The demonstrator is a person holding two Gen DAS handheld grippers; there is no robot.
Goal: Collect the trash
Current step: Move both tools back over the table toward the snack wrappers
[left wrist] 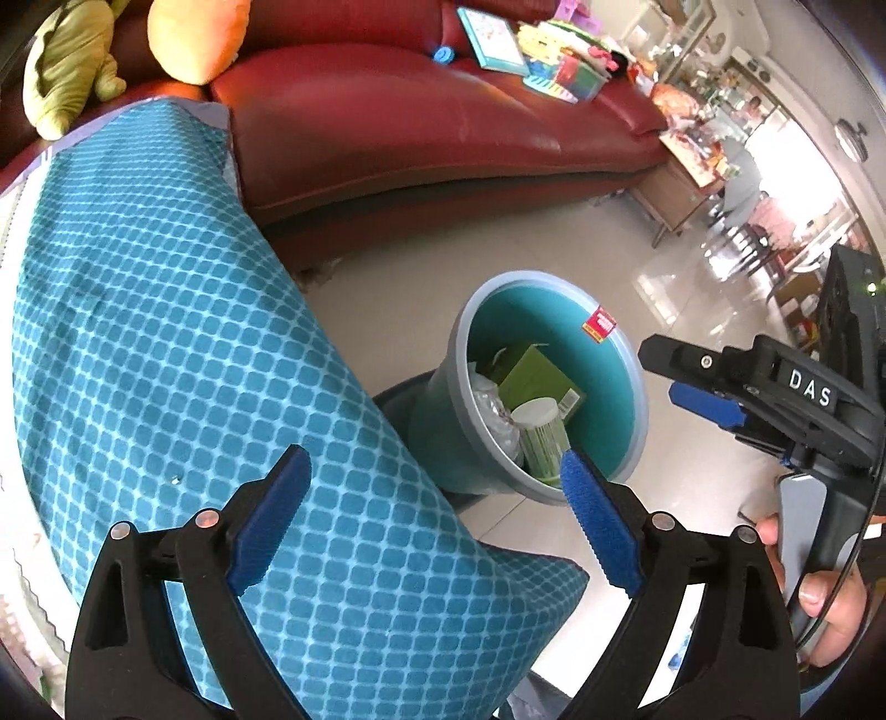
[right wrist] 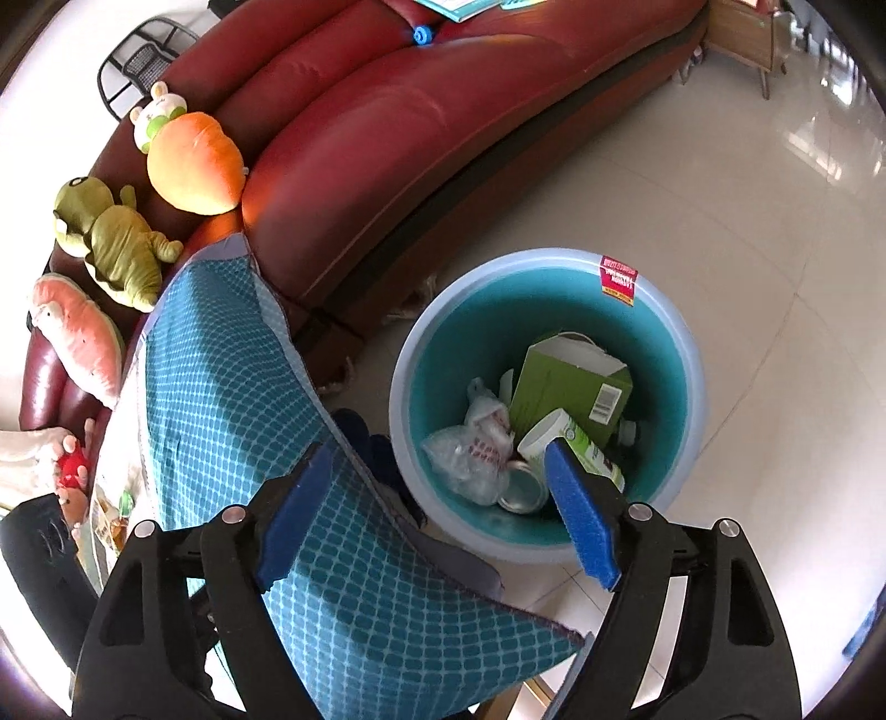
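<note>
A teal trash bin (left wrist: 603,354) (right wrist: 459,327) with a grey rim stands on the tiled floor. Inside lie a green carton (left wrist: 540,376) (right wrist: 565,382), a white-capped green bottle (left wrist: 540,432) (right wrist: 581,443), crumpled clear plastic bags (right wrist: 476,448) and a round metal lid (right wrist: 520,490). My left gripper (left wrist: 434,471) is open and empty, above the bin's near side and the blue cushion. My right gripper (right wrist: 440,462) is open and empty, held over the bin's near rim. The right gripper also shows in the left wrist view (left wrist: 681,382), to the right of the bin.
A blue patterned cushion (left wrist: 166,360) (right wrist: 232,387) lies left of the bin. A red leather sofa (left wrist: 415,127) (right wrist: 387,138) behind holds plush toys (right wrist: 194,160), books and toys (left wrist: 498,39). A wooden side table (left wrist: 681,194) stands at the sofa's far end.
</note>
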